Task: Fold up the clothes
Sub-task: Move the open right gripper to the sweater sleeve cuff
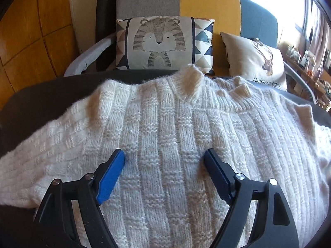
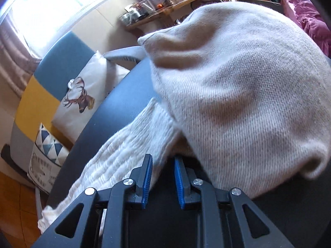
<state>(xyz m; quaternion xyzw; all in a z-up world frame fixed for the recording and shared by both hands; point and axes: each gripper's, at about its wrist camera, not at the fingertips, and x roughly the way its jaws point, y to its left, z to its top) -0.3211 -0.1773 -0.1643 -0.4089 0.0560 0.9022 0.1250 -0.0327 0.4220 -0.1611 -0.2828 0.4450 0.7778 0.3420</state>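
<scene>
A cream knitted sweater (image 1: 169, 136) lies spread on a dark round table (image 1: 51, 95), collar toward the far edge. My left gripper (image 1: 164, 161) is open and hovers just above the sweater's middle, holding nothing. In the right wrist view, my right gripper (image 2: 163, 163) is nearly shut, and a fold of the sweater (image 2: 238, 95) sits between its blue pads (image 2: 147, 177). A large part of the sweater is lifted and bulges over the table (image 2: 128, 103). A ribbed sleeve or hem (image 2: 115, 155) trails to the left.
A sofa with grey, yellow and blue panels (image 1: 206, 6) stands behind the table, with a tiger cushion (image 1: 163, 43) and a deer cushion (image 1: 254, 62). A cluttered wooden shelf (image 2: 157, 6) and pink bedding (image 2: 306, 18) are further off.
</scene>
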